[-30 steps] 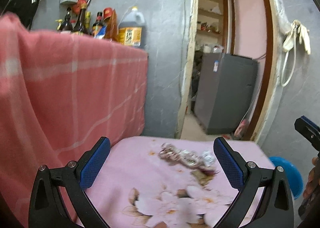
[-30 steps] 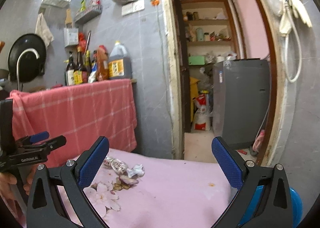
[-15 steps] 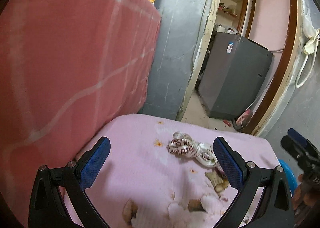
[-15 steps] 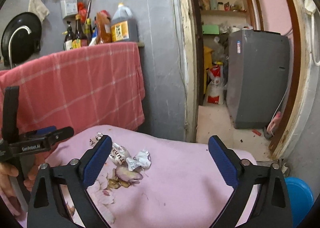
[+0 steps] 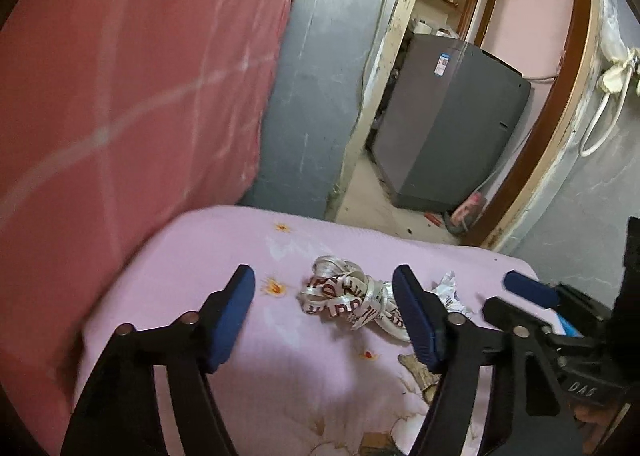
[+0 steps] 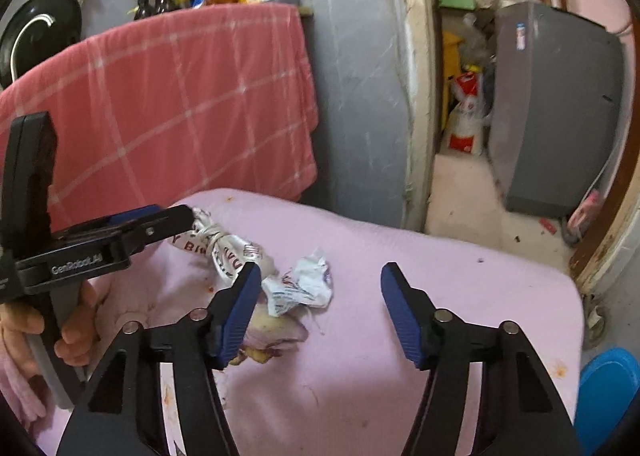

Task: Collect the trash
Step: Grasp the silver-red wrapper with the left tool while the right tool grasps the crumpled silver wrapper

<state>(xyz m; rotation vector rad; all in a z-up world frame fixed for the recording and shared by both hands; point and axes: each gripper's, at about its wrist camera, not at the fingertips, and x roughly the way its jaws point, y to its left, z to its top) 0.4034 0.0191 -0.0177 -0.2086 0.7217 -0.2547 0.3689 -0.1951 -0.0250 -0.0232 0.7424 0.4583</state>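
In the left wrist view, the left gripper (image 5: pixel 324 310) is hanging over a pink cloth (image 5: pixel 224 240) on a table. Its jaws have just been closing but are standing apart, gripping nothing; a twisted silver wrapper (image 5: pixel 344 296) is lying on the cloth between them, untouched. A crumpled white paper (image 5: pixel 450 290) is sitting just beyond the right-hand finger, and the right gripper (image 5: pixel 524 292) is coming in from the right edge.

In the right wrist view, the right gripper (image 6: pixel 320 308) is also narrowing, unclenched and empty, with the white paper (image 6: pixel 304 286) lying between its fingers near the left one. The wrapper (image 6: pixel 224 248) is lying at the left gripper's (image 6: pixel 176 221) tip. A red checked cloth (image 6: pixel 180 95) is hanging behind.
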